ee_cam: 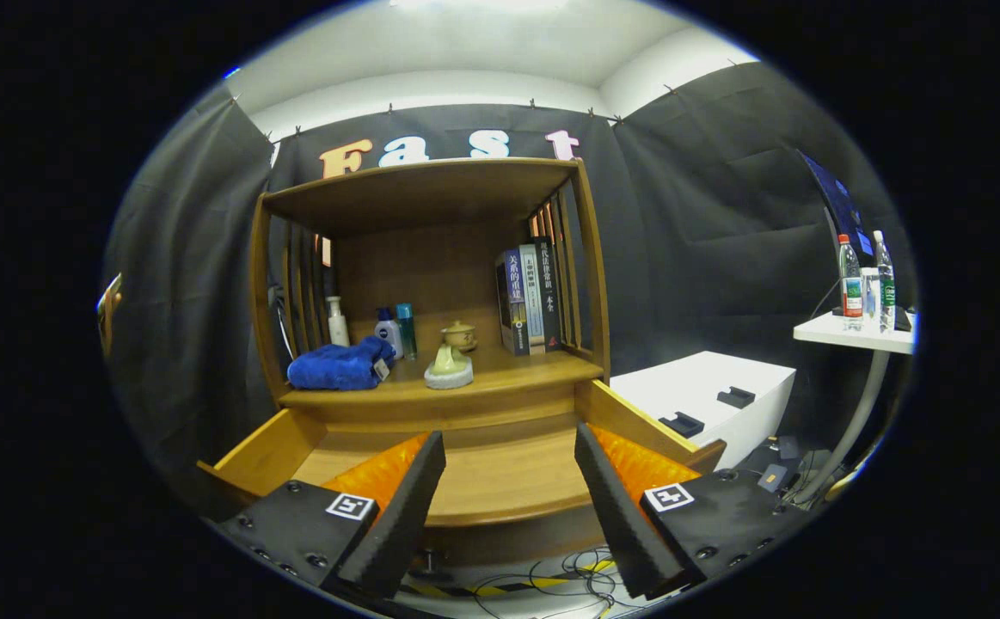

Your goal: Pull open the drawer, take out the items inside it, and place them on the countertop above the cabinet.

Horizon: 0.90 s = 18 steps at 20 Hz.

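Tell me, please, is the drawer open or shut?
Open: the drawer juts out below the countertop, its bare floor showing between the open tongs.

Drawer (500, 481) pulled out, bare inside, open from above betw side walls; gripper (510, 440) fingers spread, nothing betw them; countertop (542, 365) crowded left by towel (340, 364), teapot (450, 365), bottles (396, 331); books (530, 301) right; front-right strip free

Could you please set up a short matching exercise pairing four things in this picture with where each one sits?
Things:
1. blue towel
2. books
3. water bottles
4. gripper

Places:
A. on the white side table
B. open, over the pulled-out drawer
C. countertop, beside the left slats
D. upright by the right slats

Pairs: 1-C, 2-D, 3-A, 4-B
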Each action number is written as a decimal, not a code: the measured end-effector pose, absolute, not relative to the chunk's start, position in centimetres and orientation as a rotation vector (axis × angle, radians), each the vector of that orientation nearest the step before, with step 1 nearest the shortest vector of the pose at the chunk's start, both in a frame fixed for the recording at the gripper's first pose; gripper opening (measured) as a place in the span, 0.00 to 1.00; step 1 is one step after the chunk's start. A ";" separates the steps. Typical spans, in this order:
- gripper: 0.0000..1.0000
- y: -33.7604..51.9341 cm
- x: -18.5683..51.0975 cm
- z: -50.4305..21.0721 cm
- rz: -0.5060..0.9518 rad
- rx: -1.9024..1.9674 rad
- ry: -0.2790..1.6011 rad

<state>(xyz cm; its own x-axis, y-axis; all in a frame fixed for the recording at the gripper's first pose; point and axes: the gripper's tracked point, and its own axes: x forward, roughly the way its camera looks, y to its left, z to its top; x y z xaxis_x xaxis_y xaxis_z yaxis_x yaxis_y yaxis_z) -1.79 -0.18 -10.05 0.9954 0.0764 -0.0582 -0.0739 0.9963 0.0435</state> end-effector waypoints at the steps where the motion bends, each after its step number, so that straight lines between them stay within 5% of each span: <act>1: 0.98 -0.3 -2.2 -10.9 0.081 0.027 0.065; 18: 0.98 0.8 -2.7 -19.1 0.165 0.028 0.184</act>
<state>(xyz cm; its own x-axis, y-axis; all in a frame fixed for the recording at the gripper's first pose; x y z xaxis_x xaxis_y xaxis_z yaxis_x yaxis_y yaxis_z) -2.71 0.80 -19.07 0.9696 0.1655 -0.1802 -0.1603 0.9861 0.0427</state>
